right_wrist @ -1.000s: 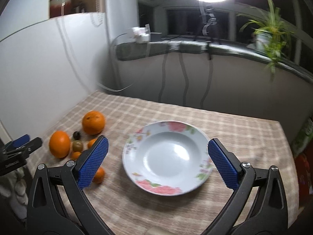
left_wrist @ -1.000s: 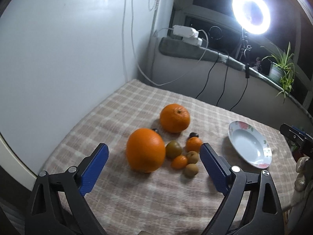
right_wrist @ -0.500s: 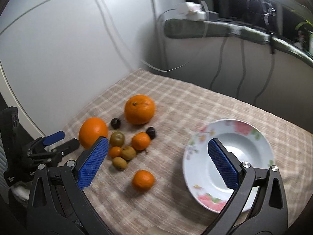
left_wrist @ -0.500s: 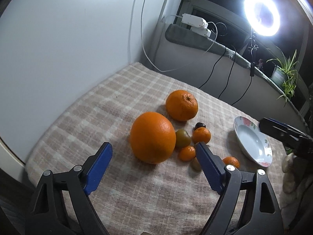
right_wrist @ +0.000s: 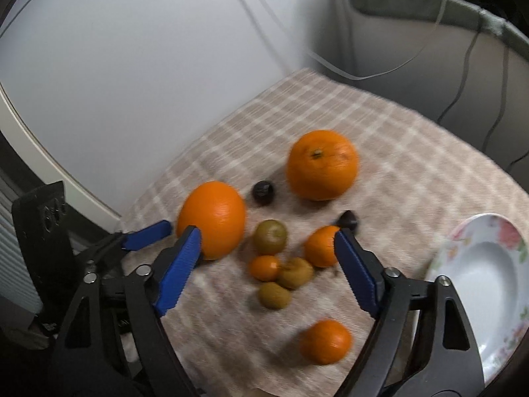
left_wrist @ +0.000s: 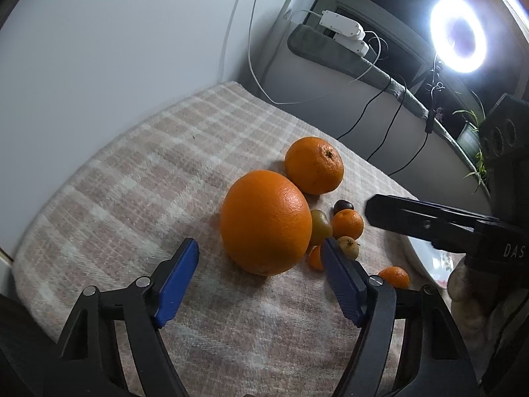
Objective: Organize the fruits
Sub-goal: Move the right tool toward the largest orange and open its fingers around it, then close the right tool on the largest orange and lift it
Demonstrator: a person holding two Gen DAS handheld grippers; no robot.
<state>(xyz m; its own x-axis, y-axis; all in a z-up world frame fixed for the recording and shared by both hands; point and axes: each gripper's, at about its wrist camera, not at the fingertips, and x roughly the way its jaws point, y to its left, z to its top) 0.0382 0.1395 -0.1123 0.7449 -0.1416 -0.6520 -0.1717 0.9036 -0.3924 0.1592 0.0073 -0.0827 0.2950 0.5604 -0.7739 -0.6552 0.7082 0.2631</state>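
The fruits lie clustered on the checked cloth [left_wrist: 172,152] of the worktop: a big orange [left_wrist: 266,221] just in front of a second orange [left_wrist: 314,164], with small mandarins [right_wrist: 320,245], brownish-green fruits [right_wrist: 269,236] and dark ones [right_wrist: 263,192] beside them. The left claw [left_wrist: 261,281] hangs before the big orange, jaws wide apart and empty. The right claw [right_wrist: 267,273], equally spread, hovers over the small fruits, the flowered plate [right_wrist: 486,284] at its right.
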